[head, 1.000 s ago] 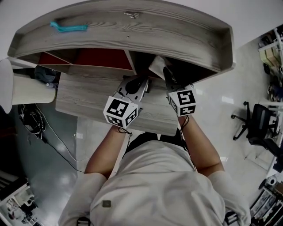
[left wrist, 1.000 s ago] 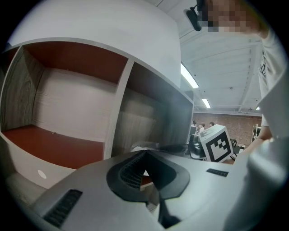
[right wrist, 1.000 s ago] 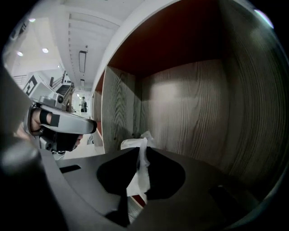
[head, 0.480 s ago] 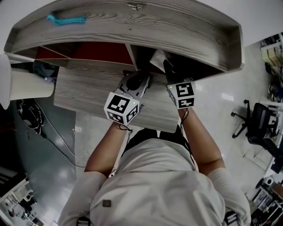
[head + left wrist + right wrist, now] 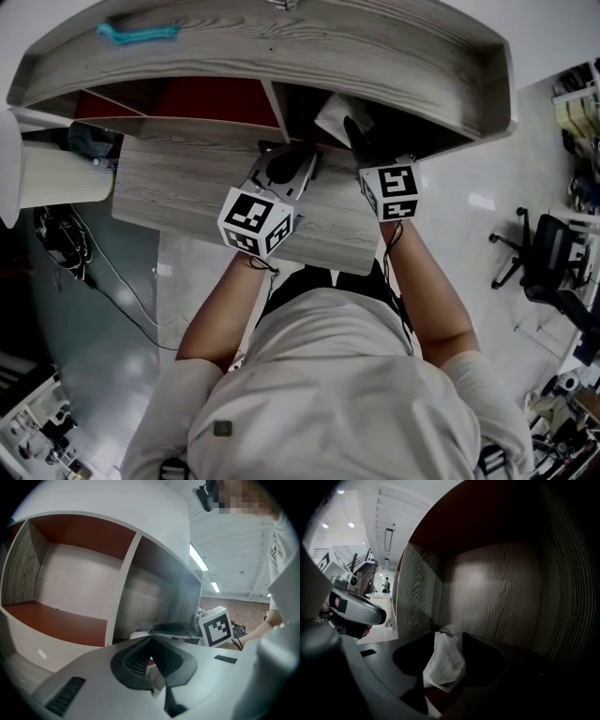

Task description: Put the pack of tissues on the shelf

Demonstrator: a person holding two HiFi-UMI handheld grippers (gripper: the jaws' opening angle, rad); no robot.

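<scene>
The white pack of tissues (image 5: pixel 443 663) stands on the red floor of the grey wooden shelf's (image 5: pixel 375 56) right compartment, also visible from above as the pack (image 5: pixel 333 117). My right gripper (image 5: pixel 449 640) reaches into that compartment. Its jaws have just been opening and stand apart on either side of the pack, no longer pressing it. From above, the right gripper (image 5: pixel 356 136) sits under the shelf top. My left gripper (image 5: pixel 151 640) is shut with nothing in it. It hovers just left of the right one, in front of the divider; from above, the left gripper (image 5: pixel 292 157) lies over the lower board.
The left compartment (image 5: pixel 51 620) has a red floor with nothing on it. A turquoise object (image 5: pixel 139 34) lies on the shelf top. A white cylinder (image 5: pixel 56 178) stands at the left, with cables (image 5: pixel 66 244) on the floor below. An office chair (image 5: pixel 553 262) is at the right.
Both grippers stay at the mouth of the right compartment, and the tissue pack remains inside. The head view has shifted slightly; nothing else visibly differs.
</scene>
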